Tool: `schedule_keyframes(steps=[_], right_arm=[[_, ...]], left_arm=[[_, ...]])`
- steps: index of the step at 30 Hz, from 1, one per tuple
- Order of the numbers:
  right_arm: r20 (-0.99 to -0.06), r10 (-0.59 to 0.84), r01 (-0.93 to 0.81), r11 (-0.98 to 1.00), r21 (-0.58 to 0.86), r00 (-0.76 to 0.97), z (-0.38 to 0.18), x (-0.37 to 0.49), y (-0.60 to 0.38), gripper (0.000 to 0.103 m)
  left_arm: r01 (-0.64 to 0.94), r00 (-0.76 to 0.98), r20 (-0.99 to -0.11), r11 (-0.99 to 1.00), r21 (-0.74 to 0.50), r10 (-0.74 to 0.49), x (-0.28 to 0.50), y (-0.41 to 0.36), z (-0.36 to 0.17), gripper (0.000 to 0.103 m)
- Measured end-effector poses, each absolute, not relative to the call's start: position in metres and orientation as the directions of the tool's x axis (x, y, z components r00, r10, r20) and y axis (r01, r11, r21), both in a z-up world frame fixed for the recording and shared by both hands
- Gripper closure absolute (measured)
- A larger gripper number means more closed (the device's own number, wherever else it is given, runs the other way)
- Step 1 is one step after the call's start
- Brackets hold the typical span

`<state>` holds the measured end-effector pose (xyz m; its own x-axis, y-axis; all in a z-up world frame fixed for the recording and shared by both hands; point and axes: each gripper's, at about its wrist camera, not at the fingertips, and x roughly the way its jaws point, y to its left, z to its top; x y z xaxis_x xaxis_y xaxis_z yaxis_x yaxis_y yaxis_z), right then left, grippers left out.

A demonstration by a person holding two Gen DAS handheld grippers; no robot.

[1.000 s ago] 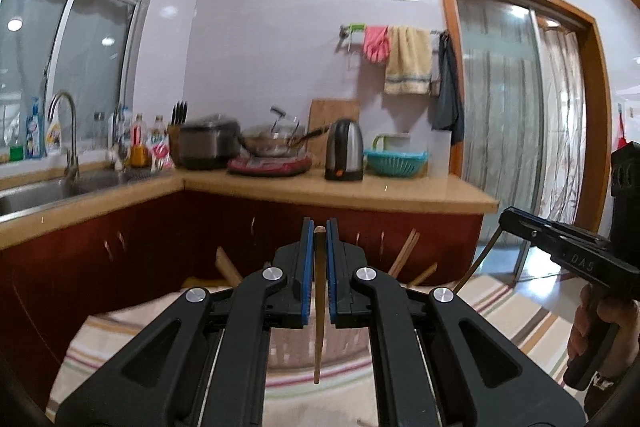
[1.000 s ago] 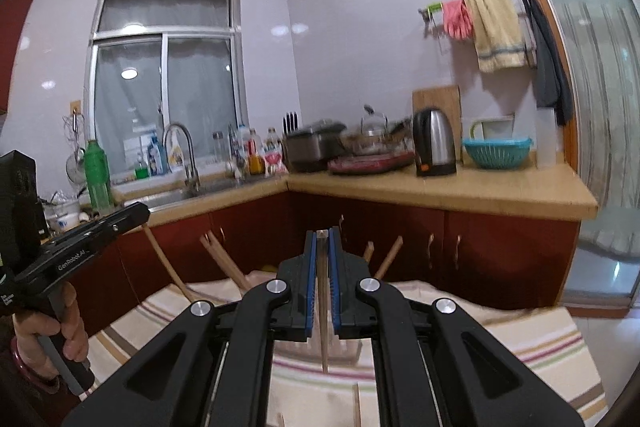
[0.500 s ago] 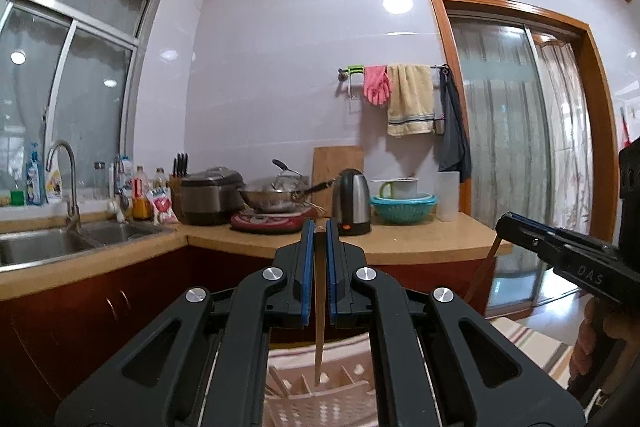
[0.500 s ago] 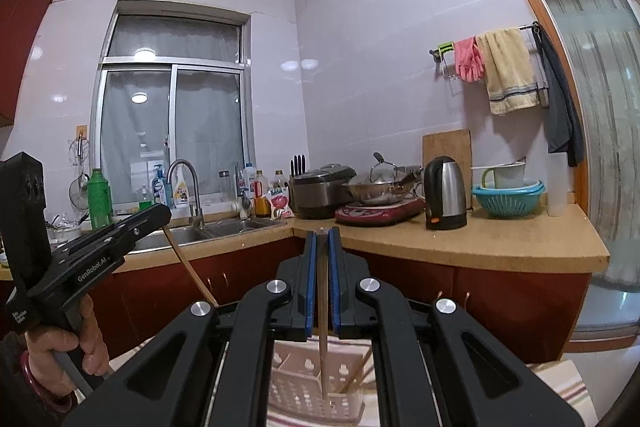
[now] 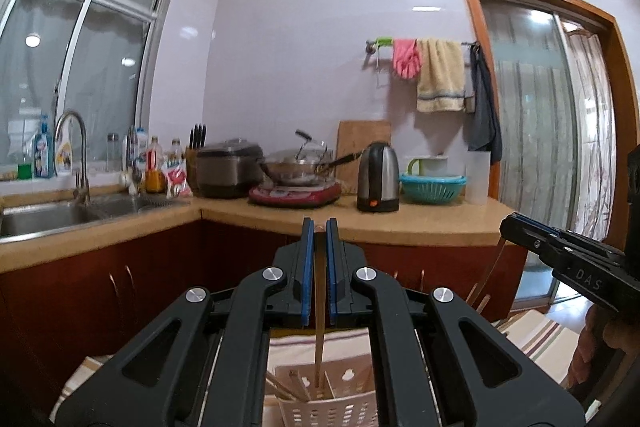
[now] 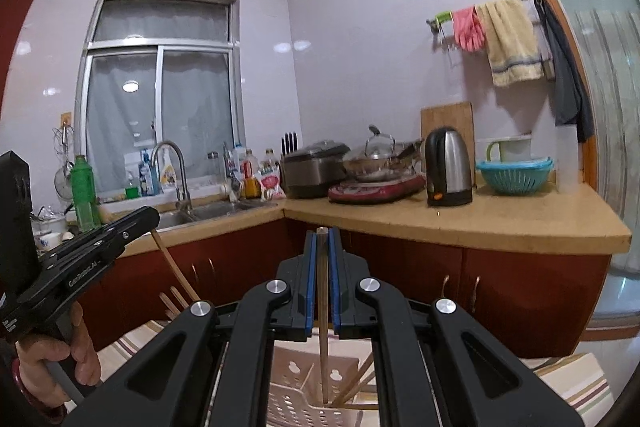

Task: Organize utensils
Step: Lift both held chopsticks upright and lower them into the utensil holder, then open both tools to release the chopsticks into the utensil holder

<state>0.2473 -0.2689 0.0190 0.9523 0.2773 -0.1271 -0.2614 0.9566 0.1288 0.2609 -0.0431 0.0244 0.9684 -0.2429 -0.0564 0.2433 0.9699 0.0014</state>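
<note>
My left gripper (image 5: 317, 227) is shut on a wooden chopstick (image 5: 319, 343) that hangs straight down, its lower end inside a white perforated utensil basket (image 5: 332, 409). My right gripper (image 6: 322, 237) is shut on another wooden chopstick (image 6: 323, 351), its lower end inside the same basket (image 6: 296, 391). Several more chopsticks (image 6: 356, 383) lean in the basket. The right gripper also shows in the left wrist view (image 5: 505, 225), and the left gripper in the right wrist view (image 6: 154, 217).
The basket stands on a striped cloth (image 6: 576, 387). Behind is an L-shaped kitchen counter (image 6: 460, 223) over red cabinets, with a sink (image 5: 40, 217), rice cooker (image 5: 228, 167), wok (image 5: 298, 167), kettle (image 5: 378, 183) and teal basket (image 5: 432, 185). A glass door (image 5: 532, 131) is at right.
Both grippers have risen and tilted up, then dipped slightly. The basket, hidden below a second ago, now sits under both chopsticks, whose ends have lowered into it.
</note>
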Motion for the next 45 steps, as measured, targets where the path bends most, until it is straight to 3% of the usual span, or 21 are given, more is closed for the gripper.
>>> schedule_keyframes(steps=[19, 20, 22, 24, 30, 37, 45], right_arm=[[-0.255, 0.259, -0.23, 0.963, 0.139, 0.932, -0.032, 0.276, -0.261, 0.096], [-0.257, 0.259, -0.23, 0.963, 0.137, 0.931, -0.032, 0.277, -0.261, 0.094], [-0.258, 0.258, -0.229, 0.964, 0.135, 0.931, -0.032, 0.276, -0.262, 0.087], [-0.252, 0.252, -0.224, 0.965, 0.134, 0.934, -0.029, 0.273, -0.263, 0.069], [-0.231, 0.238, -0.217, 0.97, 0.115, 0.943, -0.017, 0.254, -0.267, 0.06], [-0.242, 0.214, -0.193, 0.975, 0.107, 0.946, -0.018, 0.214, -0.28, 0.058], [-0.32, 0.148, -0.125, 0.988, 0.089, 0.936, -0.053, 0.157, -0.299, 0.058]], left_arm=[[0.225, 0.952, -0.203, 0.974, -0.035, -0.228, 0.29, -0.037, -0.032, 0.095], [0.228, 0.952, -0.203, 0.973, -0.029, -0.229, 0.289, -0.038, -0.032, 0.093], [0.229, 0.952, -0.204, 0.973, -0.018, -0.228, 0.287, -0.039, -0.032, 0.076], [0.23, 0.952, -0.203, 0.973, -0.024, -0.23, 0.284, -0.039, -0.03, 0.063], [0.224, 0.954, -0.194, 0.974, -0.04, -0.228, 0.271, -0.037, -0.025, 0.043], [0.219, 0.955, -0.195, 0.974, -0.051, -0.225, 0.23, -0.037, -0.022, 0.032], [0.228, 0.934, -0.261, 0.97, -0.09, -0.244, 0.172, -0.048, -0.049, 0.032]])
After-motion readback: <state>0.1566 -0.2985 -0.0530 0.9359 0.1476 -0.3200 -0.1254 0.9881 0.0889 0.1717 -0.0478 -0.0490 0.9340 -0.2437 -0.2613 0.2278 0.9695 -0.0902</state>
